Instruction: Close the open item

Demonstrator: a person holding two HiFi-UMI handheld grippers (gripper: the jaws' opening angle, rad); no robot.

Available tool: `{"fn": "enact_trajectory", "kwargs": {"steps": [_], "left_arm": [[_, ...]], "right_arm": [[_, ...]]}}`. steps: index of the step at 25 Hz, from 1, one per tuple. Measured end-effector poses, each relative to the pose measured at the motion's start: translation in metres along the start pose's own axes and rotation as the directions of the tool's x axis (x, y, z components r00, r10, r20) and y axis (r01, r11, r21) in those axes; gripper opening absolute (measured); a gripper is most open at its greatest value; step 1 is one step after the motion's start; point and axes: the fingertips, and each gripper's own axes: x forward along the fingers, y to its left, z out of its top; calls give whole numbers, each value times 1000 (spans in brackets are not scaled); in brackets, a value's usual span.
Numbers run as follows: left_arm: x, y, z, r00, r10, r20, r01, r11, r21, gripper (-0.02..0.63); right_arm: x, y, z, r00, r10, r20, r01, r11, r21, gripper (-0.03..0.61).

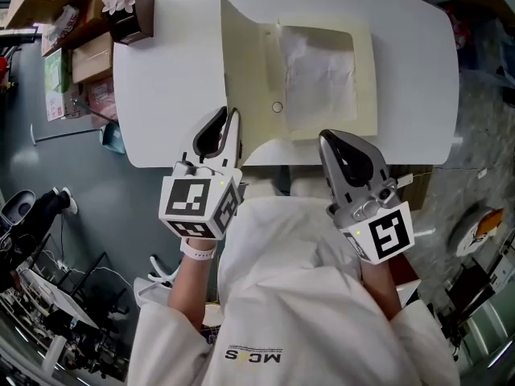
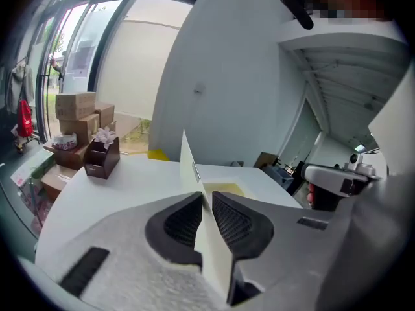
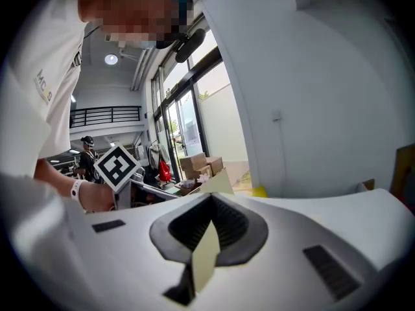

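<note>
- Left gripper [image 2: 207, 203]: jaws pinched on the folder's upright cover [image 2: 189, 164], near edge.
- Right gripper [image 3: 209, 199]: closed on a cream card edge.
- Folder [image 1: 366, 79] lies open on table [image 1: 169, 87]; likely light, bendy card, so hold it by the edges.

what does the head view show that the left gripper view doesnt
Only the head view: the right gripper on the near edge of the folder, the white sheet inside it, and its round snap. Only the left gripper view: tall windows beyond the table. Both: the left gripper shut on the raised folder cover, the flower box and the white table.
</note>
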Motion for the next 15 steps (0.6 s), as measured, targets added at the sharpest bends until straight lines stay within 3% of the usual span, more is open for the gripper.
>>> {"fn": "enact_trajectory", "kwargs": {"steps": [3,10,15], "left_arm": [[7,-18,7,999,-36,18,36,999,12,53],[27,-60,17,991,-130,42,130,991,-3,127],[38,-92,18,969,-233,77,236,971,-36,147]], "right_arm": [[-7,-11,0,1000,-23,6,22,1000,14,14],[-25,-35,-5,999,-38,5,38,999,39,14],[-38,-51,-10,999,-50,0,50,997,59,15]]}}
